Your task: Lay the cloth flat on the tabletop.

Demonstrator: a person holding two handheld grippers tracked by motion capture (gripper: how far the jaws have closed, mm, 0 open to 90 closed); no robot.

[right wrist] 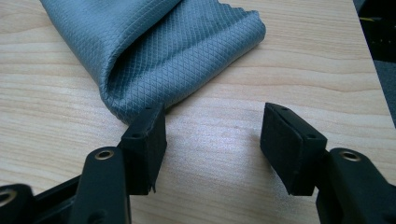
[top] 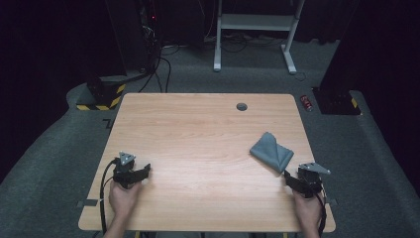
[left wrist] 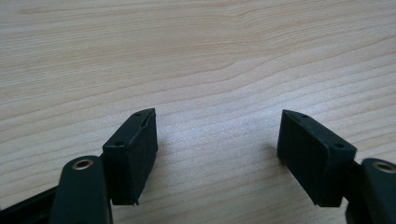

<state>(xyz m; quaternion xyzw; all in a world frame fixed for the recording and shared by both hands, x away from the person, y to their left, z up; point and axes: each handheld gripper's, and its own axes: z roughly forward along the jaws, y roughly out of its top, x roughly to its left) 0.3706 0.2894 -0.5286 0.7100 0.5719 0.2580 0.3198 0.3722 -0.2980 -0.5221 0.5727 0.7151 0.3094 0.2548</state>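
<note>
A folded grey cloth [top: 271,150] with a fine diamond weave lies on the right part of the wooden table [top: 198,148]. My right gripper [top: 293,179] rests low at the table's right front, just below the cloth's near corner, jaws wide apart. In the right gripper view the cloth [right wrist: 159,51] sits just beyond the left jaw, and bare wood shows between the open right gripper [right wrist: 212,140]. My left gripper [top: 143,171] lies at the left front, well away from the cloth. The left gripper [left wrist: 217,149] stands open over bare wood.
A round cable hole [top: 241,106] sits near the table's far edge. Beyond the table stand a white desk frame [top: 255,29] and a yellow-and-black striped base [top: 101,96] on grey carpet. A small red can [top: 307,102] lies on the floor at the far right.
</note>
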